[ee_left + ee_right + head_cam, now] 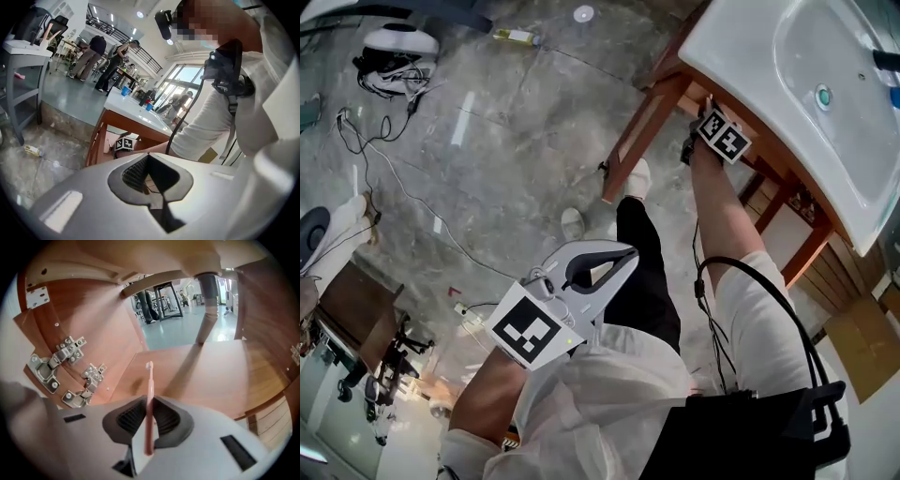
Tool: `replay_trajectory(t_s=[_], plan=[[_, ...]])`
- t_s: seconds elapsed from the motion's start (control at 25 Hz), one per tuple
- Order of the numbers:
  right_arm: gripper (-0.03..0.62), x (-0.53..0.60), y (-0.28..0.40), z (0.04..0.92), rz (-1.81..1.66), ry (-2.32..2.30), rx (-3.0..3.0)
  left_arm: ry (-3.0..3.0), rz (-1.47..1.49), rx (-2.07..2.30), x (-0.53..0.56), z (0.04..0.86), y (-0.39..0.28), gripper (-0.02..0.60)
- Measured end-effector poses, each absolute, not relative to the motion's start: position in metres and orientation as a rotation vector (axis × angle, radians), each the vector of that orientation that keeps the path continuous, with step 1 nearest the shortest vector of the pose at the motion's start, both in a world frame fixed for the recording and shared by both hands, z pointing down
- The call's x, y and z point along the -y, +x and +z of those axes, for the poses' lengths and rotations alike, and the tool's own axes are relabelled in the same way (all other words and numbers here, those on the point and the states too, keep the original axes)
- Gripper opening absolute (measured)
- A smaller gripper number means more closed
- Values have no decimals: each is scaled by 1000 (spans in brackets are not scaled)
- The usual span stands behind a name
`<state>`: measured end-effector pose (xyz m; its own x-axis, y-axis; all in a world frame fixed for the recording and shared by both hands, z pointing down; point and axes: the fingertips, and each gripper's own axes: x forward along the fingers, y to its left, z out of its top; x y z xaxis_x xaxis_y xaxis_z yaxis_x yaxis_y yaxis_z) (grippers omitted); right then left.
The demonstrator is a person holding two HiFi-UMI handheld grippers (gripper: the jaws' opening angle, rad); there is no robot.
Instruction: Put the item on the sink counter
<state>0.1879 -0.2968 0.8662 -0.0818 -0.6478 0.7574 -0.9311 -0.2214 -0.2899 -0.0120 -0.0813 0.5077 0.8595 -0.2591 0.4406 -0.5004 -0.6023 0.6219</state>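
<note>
A thin pink toothbrush (150, 390) stands pinched between the pads of my right gripper (149, 403), its small white head pointing away over a wooden shelf (206, 371) inside the cabinet under the sink. In the head view only this gripper's marker cube (722, 136) shows, tucked below the white sink counter (741, 52); its jaws are hidden there. My left gripper (623, 255) hangs in front of the person's body, well away from the cabinet. Its jaws meet at the tips with nothing between them (148, 157).
Metal door hinges (70, 350) are fixed to the cabinet wall left of the toothbrush. The counter's wooden leg (642, 136) stands by the person's shoes (637, 178). Cables (384, 178), a white device (398, 42) and a small yellow item (514, 37) lie on the floor. People (93, 51) stand far off.
</note>
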Motion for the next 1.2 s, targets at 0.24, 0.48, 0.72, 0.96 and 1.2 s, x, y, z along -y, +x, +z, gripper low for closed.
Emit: replay_trajectory(t_s=[0.24, 0.48, 0.72, 0.96, 1.2], plan=[[43, 309, 187, 885, 1191, 1864, 1700, 2210, 382, 558, 87, 519, -15, 5], [44, 311, 183, 890, 1178, 1851, 1704, 2194, 371, 561, 90, 523, -22, 5], [63, 315, 178, 887, 1157, 1812, 1734, 2175, 361, 559, 83, 527, -27, 5], [75, 306, 177, 870, 1117, 1795, 1758, 2188, 352, 549, 78, 519, -28, 5], [75, 276, 170, 835, 1090, 1764, 1781, 2245, 332, 510, 67, 492, -28, 5]])
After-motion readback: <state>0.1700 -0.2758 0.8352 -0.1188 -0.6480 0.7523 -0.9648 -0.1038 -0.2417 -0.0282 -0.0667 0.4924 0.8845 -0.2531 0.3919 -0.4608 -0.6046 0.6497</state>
